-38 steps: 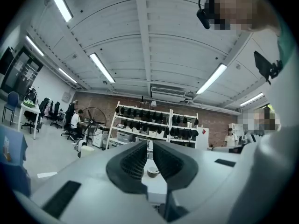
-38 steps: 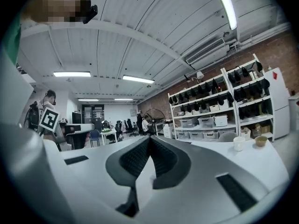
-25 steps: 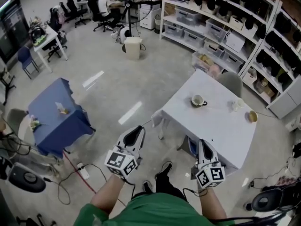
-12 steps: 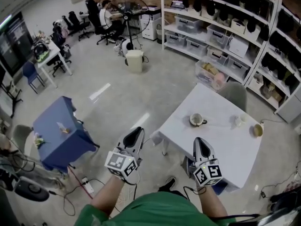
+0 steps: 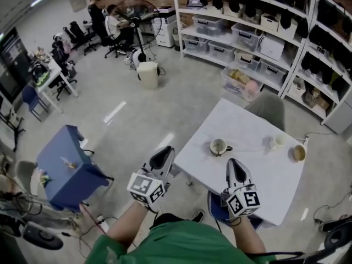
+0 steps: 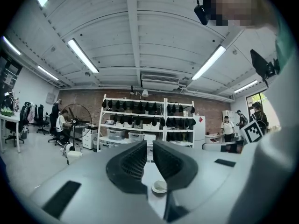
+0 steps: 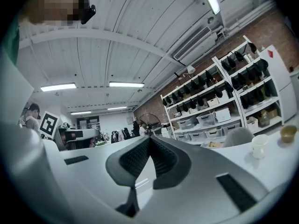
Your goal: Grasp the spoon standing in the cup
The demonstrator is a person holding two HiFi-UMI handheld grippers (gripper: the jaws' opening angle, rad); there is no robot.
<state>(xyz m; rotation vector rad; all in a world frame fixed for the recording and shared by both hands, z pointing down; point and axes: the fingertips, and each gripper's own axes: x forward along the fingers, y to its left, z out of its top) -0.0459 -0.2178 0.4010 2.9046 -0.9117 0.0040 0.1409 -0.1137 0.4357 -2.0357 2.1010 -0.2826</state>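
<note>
Both tools are empty with the jaws together. The left gripper (image 5: 163, 155) shows its ribbed pads almost meeting with nothing between them, and the right gripper (image 5: 235, 166) has its tips touching.

In the head view the right gripper sits over the near edge of the white table (image 5: 242, 120). The left one hangs over the floor just off the table's corner.

The handled cup (image 5: 218, 146) stands on the table ahead of both tools, well apart from them. In the left gripper view it shows low down, just under the jaw tips. I cannot make out the spoon in any view because it is too thin at this range.

Risks as I judge them:
- Wrong target. A small white cup (image 5: 276, 142) and a brown bowl (image 5: 298, 153) stand further along the table. With the spoon unresolved, I could head for the wrong vessel.
- Closed jaws. If I arrive without opening them, the tips push the spoon or the cup rim instead of straddling the handle.
- Light cup on a smooth top. A level approach meets the cup wall first, so the cup may slide or tip and the spoon may fall out.
- Spoon leaning on the rim. A one-sided touch may swing it round the rim, out of the closing jaws.
- Idle gripper. It could clip the table edge during the reach.
</note>
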